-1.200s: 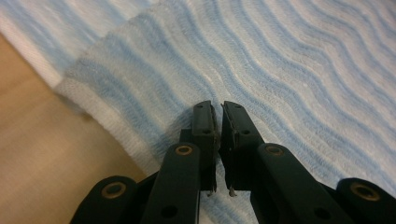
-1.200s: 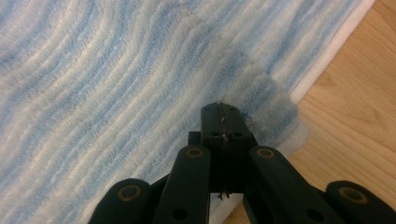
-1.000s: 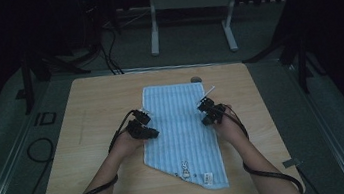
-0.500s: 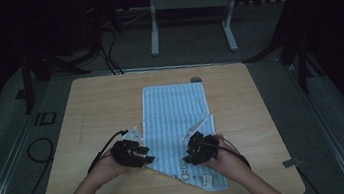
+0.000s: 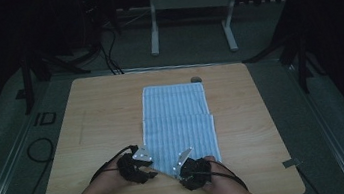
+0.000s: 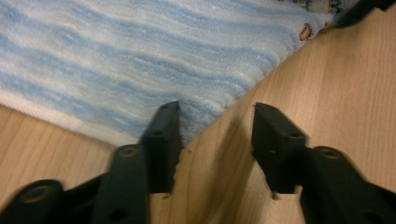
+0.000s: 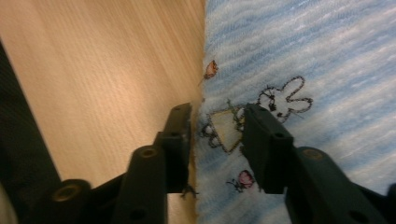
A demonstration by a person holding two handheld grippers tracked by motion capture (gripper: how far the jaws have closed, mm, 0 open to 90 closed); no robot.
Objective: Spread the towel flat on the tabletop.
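Two hand-held grippers, both black-bodied. Left gripper [image 5: 145,167]: grey three-cornered plate on top, black cable looping back past the wrist. Right gripper [image 5: 182,169]: same grey plate, small lit spots along it, black cable trailing over the forearm. Jaws matte black, blocky, flat-faced, round screw holes in the arms behind. Forearms bare, no sleeves

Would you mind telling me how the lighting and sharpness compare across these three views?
High view: dim, surroundings nearly black, the table and striped towel lit and fairly sharp. Left gripper view: bright and warm, the towel soft, the left gripper blurred at its edges. Right gripper view: wood smeared at upper left, the towel's bunny drawing readable, the right gripper slightly soft.
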